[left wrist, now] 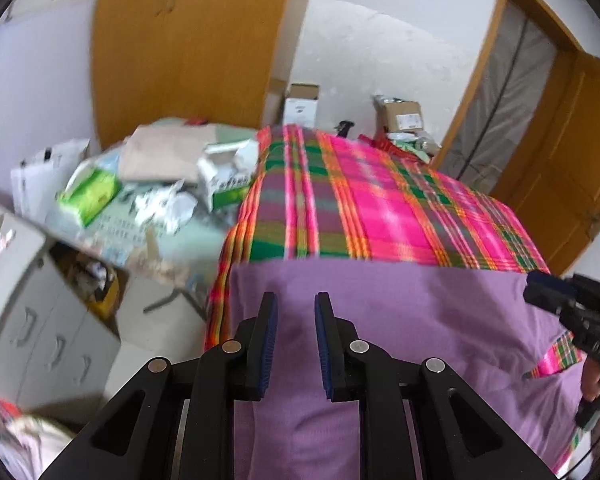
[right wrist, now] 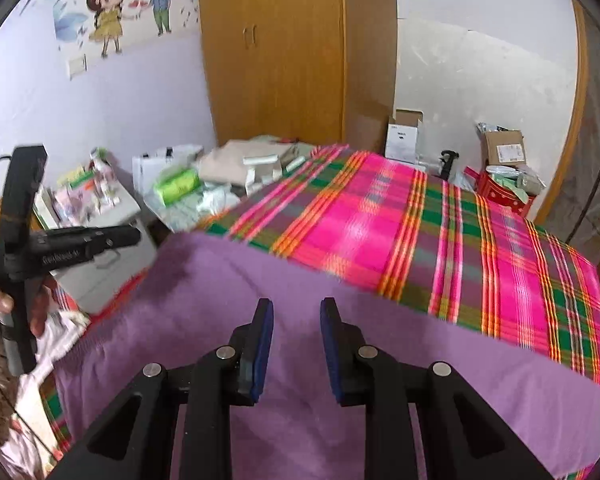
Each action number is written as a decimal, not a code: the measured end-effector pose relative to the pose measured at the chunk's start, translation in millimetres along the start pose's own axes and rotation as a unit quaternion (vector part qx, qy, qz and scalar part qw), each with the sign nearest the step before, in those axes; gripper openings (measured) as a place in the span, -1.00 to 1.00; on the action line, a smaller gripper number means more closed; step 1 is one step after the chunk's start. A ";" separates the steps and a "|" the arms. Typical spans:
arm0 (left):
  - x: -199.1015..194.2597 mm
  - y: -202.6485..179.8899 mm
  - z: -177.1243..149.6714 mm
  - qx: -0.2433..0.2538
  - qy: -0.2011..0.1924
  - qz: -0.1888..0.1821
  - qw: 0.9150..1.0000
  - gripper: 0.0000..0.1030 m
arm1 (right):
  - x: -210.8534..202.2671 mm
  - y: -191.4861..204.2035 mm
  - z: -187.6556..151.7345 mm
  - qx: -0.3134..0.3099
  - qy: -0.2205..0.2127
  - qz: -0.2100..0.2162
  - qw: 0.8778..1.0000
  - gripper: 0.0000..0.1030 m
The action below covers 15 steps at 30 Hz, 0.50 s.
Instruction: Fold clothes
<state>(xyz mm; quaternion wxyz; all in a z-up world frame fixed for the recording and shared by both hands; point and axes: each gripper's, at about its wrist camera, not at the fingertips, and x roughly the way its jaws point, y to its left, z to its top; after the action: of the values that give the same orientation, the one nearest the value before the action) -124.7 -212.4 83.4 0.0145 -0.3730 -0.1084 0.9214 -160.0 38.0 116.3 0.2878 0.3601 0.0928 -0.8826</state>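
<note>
The purple garment (left wrist: 400,320) lies spread flat over the near end of the bed, under the left gripper (left wrist: 296,300) and right gripper (right wrist: 296,306), both jaws apart and seemingly empty, with plaid bedspread (right wrist: 420,232) beyond.

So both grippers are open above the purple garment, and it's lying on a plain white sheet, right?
Not quite. Both the left gripper and the right gripper are open above the purple garment, but it lies on a pink, green and orange plaid sheet, as the right wrist view shows.
</note>
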 end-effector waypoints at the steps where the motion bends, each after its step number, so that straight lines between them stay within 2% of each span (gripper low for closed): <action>1: 1.8 -1.3 6.7 0.006 -0.003 0.001 1.000 -0.62 | 2.3 -1.4 7.1 -0.005 -0.003 0.002 1.000 -0.48; 5: 14.5 -8.1 27.7 0.046 0.000 0.006 0.999 -0.62 | 18.1 -10.5 27.0 -0.008 -0.001 0.003 1.000 -0.42; 7: 29.3 -7.2 32.3 0.057 0.014 0.009 0.998 -0.62 | 36.3 -18.7 32.3 -0.003 0.013 0.014 1.000 -0.24; 8: 36.8 -6.7 34.6 0.062 0.022 0.010 0.998 -0.62 | 45.7 -21.9 33.7 -0.003 0.021 0.019 1.000 -0.22; 12: 74.1 -7.6 34.6 0.099 0.062 0.011 0.993 -0.62 | 86.8 -31.7 28.9 -0.007 0.064 0.020 0.998 -0.20; 15: 90.4 -6.0 31.6 0.115 0.078 0.012 0.990 -0.61 | 104.7 -34.8 23.2 -0.019 0.075 0.026 0.997 -0.17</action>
<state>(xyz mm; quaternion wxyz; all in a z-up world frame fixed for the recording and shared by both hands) -212.0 -202.8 44.8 0.0549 -0.4407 0.0040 0.8960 -253.7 11.6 59.4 0.3102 0.4216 0.1215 -0.8434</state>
